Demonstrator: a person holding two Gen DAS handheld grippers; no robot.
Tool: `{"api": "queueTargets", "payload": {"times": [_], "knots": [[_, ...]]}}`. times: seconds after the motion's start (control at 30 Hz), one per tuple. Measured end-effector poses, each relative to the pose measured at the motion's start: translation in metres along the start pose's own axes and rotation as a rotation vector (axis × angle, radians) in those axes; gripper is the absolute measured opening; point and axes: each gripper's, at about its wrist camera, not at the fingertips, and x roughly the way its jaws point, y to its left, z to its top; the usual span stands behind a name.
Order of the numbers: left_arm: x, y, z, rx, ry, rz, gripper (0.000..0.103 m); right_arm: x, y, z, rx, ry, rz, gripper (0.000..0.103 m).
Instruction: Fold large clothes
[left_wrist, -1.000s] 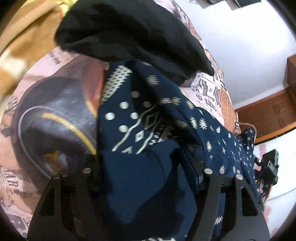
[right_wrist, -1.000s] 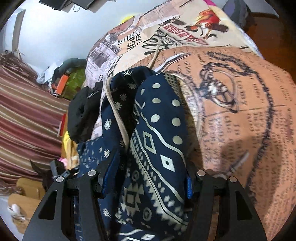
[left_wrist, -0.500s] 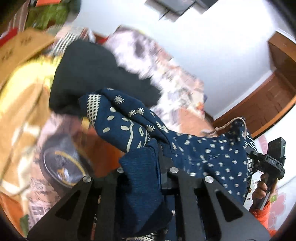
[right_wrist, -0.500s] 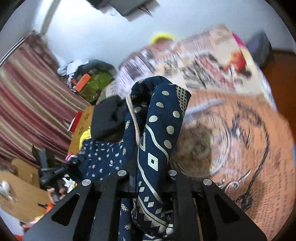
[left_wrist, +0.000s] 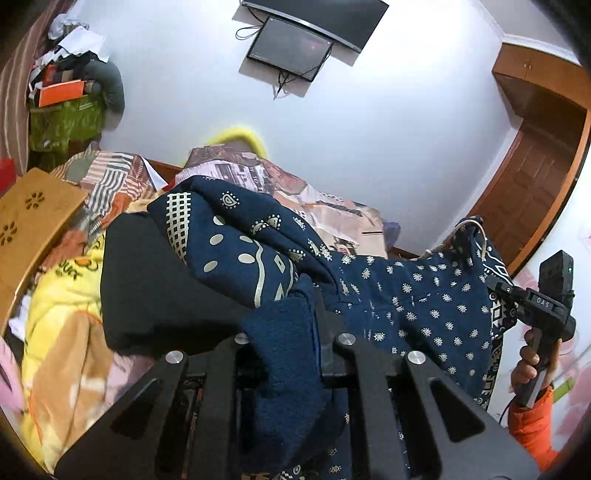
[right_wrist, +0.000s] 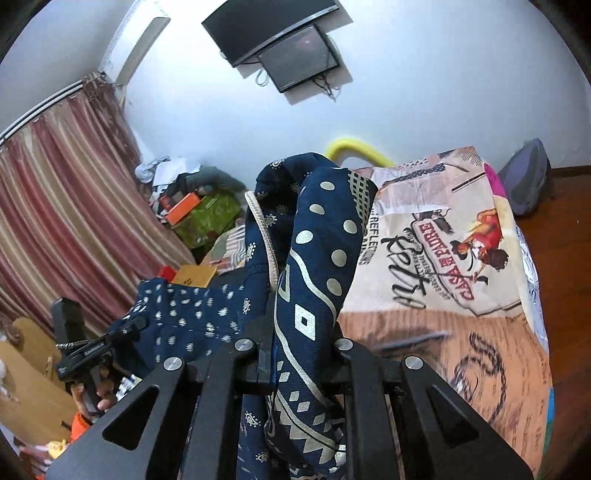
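A large navy garment with a cream dot-and-diamond print (left_wrist: 417, 295) hangs stretched in the air between my two grippers. My left gripper (left_wrist: 288, 332) is shut on a bunched navy edge of it. My right gripper (right_wrist: 295, 332) is shut on a patterned border fold (right_wrist: 321, 251) with a cream drawstring beside it. The right gripper also shows at the far right of the left wrist view (left_wrist: 535, 306), and the left gripper shows at the lower left of the right wrist view (right_wrist: 96, 347). The garment is lifted above the bed.
A bed with a newspaper-print cover (right_wrist: 443, 280) lies below. A black garment (left_wrist: 155, 288) and a yellow blanket (left_wrist: 62, 302) lie on its left side. There are striped curtains (right_wrist: 55, 206), a green clutter box (right_wrist: 207, 218), a wall screen (left_wrist: 291, 48) and a wooden door (left_wrist: 535, 173).
Both grippers have closed on the garment and lifted it up off the bed. The views have tilted upward to show the wall and screens. The cloth now stretches between the grippers.
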Motion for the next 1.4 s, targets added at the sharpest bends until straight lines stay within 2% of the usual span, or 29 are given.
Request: {"api": "queueTargets", "payload": {"times": [0.2,0.4,0.53,0.63,0.73,0.9,1.07,1.2,1.37,1.4], "knots": [[0.064,0.026,0.004,0.001,0.082,0.069,0.012,0.059,-0.028,0.0,-0.012,0.08,-0.107,0.011],[0.138,0.061,-0.01,-0.015,0.211,0.146,0.013,0.113,-0.07,-0.013,0.031,0.188,-0.181,0.011],[0.167,0.081,-0.019,-0.026,0.25,0.209,0.013,0.136,-0.099,-0.023,0.067,0.232,-0.238,0.011],[0.179,0.099,-0.024,-0.08,0.27,0.184,0.015,0.142,-0.118,-0.03,0.105,0.261,-0.234,0.011],[0.18,0.105,-0.027,-0.103,0.27,0.161,0.018,0.141,-0.12,-0.035,0.095,0.265,-0.222,0.011],[0.174,0.096,-0.027,-0.063,0.265,0.195,0.02,0.13,-0.113,-0.035,0.093,0.243,-0.212,0.015],[0.16,0.083,-0.029,-0.002,0.275,0.249,0.02,0.115,-0.097,-0.036,0.039,0.264,-0.28,0.016],[0.138,0.074,-0.033,0.01,0.273,0.261,0.021,0.084,-0.075,-0.04,-0.029,0.261,-0.33,0.016],[0.099,0.055,-0.038,0.056,0.263,0.259,0.022,0.036,-0.051,-0.045,-0.066,0.211,-0.3,0.016],[0.09,0.051,-0.038,0.068,0.258,0.258,0.025,0.025,-0.043,-0.047,-0.09,0.197,-0.307,0.016]]}}
